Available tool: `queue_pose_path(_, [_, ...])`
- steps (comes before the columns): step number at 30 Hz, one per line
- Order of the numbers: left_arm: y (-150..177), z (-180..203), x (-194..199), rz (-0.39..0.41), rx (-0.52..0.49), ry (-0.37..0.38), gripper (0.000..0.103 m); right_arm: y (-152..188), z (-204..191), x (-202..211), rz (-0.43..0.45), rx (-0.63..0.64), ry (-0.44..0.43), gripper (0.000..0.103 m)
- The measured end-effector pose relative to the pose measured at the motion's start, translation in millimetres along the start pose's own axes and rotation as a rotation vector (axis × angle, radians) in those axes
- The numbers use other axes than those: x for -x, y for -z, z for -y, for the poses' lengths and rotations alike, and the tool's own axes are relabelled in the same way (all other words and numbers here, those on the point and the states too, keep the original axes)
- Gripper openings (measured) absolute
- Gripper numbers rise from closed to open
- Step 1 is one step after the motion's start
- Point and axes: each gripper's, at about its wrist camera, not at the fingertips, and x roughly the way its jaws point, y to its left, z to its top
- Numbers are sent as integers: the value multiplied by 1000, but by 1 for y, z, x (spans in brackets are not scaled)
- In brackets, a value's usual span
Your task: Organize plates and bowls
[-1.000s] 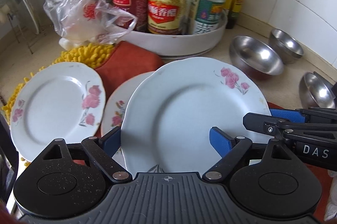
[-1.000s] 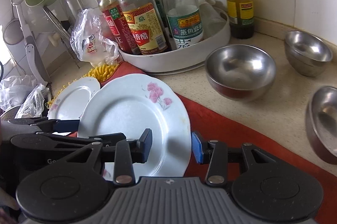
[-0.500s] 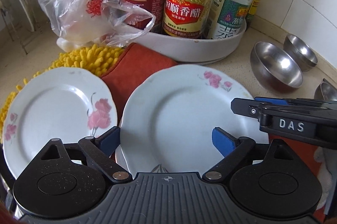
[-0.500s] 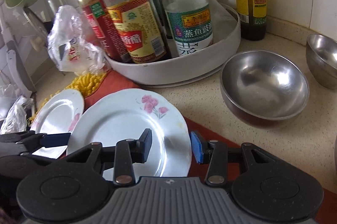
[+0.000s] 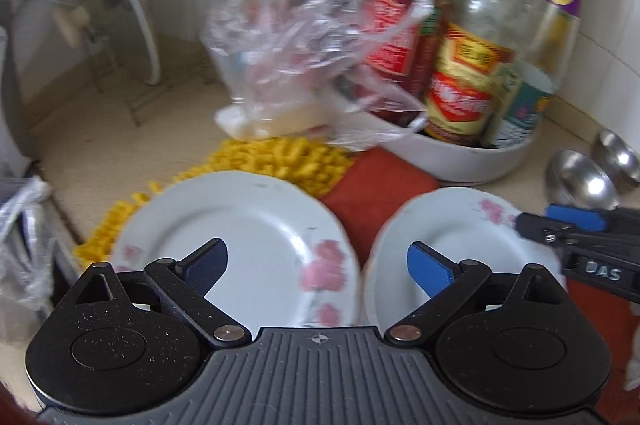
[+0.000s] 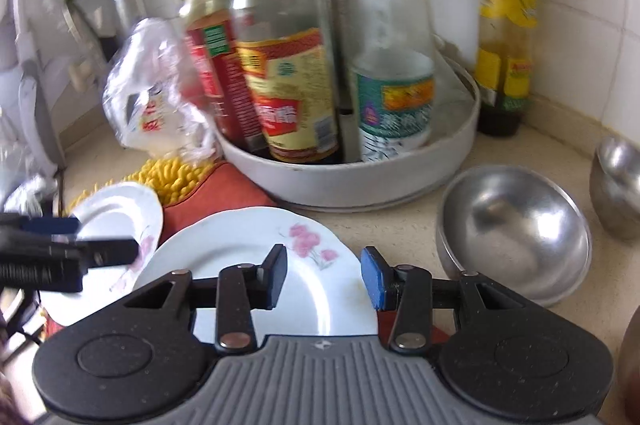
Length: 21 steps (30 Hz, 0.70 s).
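Observation:
Two white plates with pink flowers lie side by side on the counter: a left plate [image 5: 240,237] and a right plate [image 5: 452,237]. My left gripper [image 5: 316,265] hovers over the gap between them. Its jaws are opening wide and nothing is pressed between the pads. My right gripper [image 6: 324,277] hangs over the right plate [image 6: 248,257], its pads a little apart and empty. It also shows at the right edge of the left wrist view as the right gripper [image 5: 560,225]. A large steel bowl [image 6: 516,225] and a smaller one [image 6: 618,181] stand to the right.
A white round tray [image 6: 360,173] of sauce bottles stands behind the plates, with a crumpled plastic bag [image 5: 312,65] beside it. A yellow shaggy cloth [image 5: 272,157] and a red cloth [image 5: 372,189] lie under the plates. A pot lid [image 5: 120,5] leans on a rack at far left.
My left gripper has swung left, from over the right plate to between the two plates, and its jaws have widened. My right gripper has moved closer to the bottles with the same gap.

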Motion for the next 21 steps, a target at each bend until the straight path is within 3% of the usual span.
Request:
queue_pose_path(3, [0,-12,-4,-25,18,-30,99,-3,-5,-7,2,27,26,42])
queue_pose_path(6, [5,-21,-2,-37,28,-41,99,0,4,-20,-44,-42,-6,45])
queue_pose_path(11, [12,-39,2,-58,61,-46,100,3,-10,-15,-82,-6,-88,44])
queue_pose_path(17, [14,-59,6,-59,94,-50,101,8,-16,-6,-121,-2,-103,44])
queue_pose_path(21, [14,-69,4,-61,108,-82,101,0,-25,7,-66,-6,-81,44])
